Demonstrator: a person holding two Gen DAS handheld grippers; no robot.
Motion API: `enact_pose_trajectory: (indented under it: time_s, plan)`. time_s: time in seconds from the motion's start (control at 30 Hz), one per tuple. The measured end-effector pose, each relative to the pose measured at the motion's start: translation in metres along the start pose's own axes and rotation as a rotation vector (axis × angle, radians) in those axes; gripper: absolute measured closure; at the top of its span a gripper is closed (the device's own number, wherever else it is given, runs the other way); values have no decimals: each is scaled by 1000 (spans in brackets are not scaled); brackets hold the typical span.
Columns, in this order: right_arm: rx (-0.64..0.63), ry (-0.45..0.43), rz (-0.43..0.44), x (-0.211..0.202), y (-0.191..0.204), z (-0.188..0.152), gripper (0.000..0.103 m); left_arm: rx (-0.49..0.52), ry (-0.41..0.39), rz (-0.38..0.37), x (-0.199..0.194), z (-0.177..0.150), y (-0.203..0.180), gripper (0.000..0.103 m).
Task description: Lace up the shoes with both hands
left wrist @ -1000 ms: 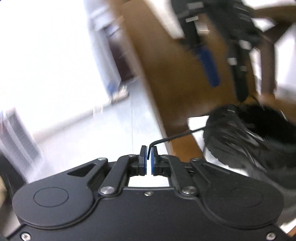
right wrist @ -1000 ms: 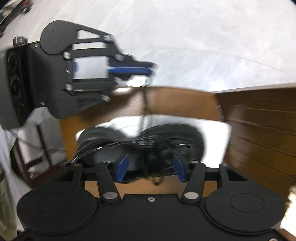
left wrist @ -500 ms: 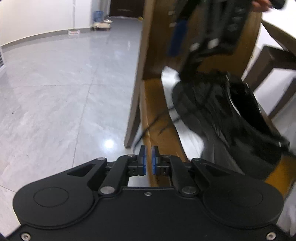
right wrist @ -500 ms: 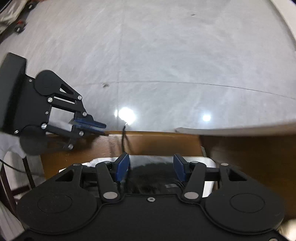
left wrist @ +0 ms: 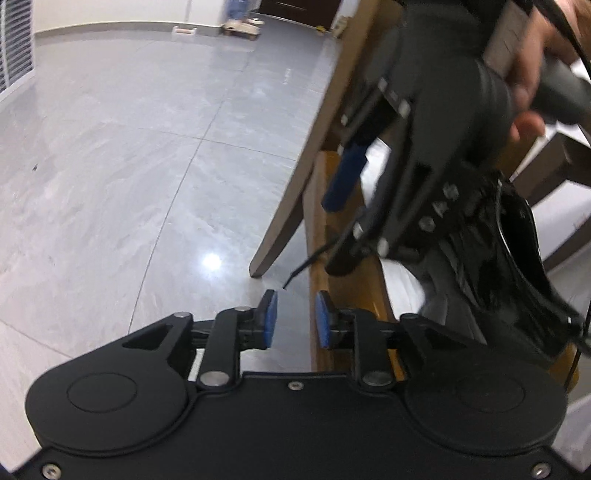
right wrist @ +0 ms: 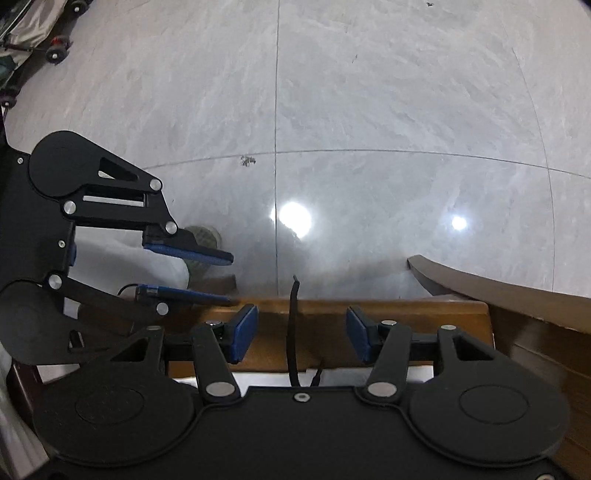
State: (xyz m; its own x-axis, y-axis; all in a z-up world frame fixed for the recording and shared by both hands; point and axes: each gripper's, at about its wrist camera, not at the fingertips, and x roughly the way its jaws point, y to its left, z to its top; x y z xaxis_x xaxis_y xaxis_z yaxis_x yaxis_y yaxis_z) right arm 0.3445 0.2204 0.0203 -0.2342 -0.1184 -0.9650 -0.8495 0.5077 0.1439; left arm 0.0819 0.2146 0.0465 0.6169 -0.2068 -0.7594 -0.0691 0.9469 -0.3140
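A floor (left wrist: 129, 155) of large pale grey glossy tiles with thin dark joints fills most of both views; bright spots of light (right wrist: 294, 218) reflect off it. A white wall with a low skirting (left wrist: 110, 26) runs along the far side. A wooden tabletop (right wrist: 369, 314) shows its brown edge, beside a darker slanted wooden leg (left wrist: 295, 192).

No readable text, label, brand, number or sign on anything here.

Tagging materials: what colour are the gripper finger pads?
Blue, on black fingers; clearest on the right gripper pads in the right wrist view.
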Motion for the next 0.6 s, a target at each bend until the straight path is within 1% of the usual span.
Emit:
enact_pose_trajectory:
  time_s: [0.03, 0.07, 0.1, 0.17, 0.23, 0.3, 0.37, 0.4, 0.43, 0.47, 0.5, 0.57, 0.6]
  plan:
    - [-8, 0, 3, 1, 0, -1, 50, -34, -7, 21, 0, 1, 5, 49]
    - [-9, -13, 0, 1, -1, -3, 50, -82, -22, 53, -1, 2, 11, 38]
    - [-2, -31, -4, 0, -4, -3, 50, -124, -36, 81, -3, 3, 17, 24]
    - [17, -57, -14, -6, -8, -3, 50, -243, -79, 134, -10, 4, 35, 23]
    - [17, -53, -18, -4, -9, -1, 50, -312, -86, 145, -12, 3, 45, 23]
    - [-7, -14, 0, 4, -6, 0, 50, -344, -74, 146, -12, 2, 50, 23]
    - [-45, 44, -2, 14, -1, -2, 49, -327, -71, 145, -11, 3, 47, 22]
    - [-53, 50, -9, 15, 0, -3, 52, -323, -69, 143, -11, 4, 47, 22]
    - [-46, 49, -19, 14, -1, -4, 57, -329, -66, 137, -10, 4, 47, 21]
    - [-38, 49, -29, 13, -3, -4, 87, -337, -66, 130, -10, 5, 48, 21]
    - [-30, 49, -39, 11, -4, -5, 100, -347, -67, 124, -10, 6, 49, 21]
    - [-38, 33, -70, 8, -3, -8, 100, -384, -78, 96, -8, 4, 53, 21]
    - [-49, -8, -118, 2, 1, -12, 100, -419, -88, 73, -7, 2, 56, 21]
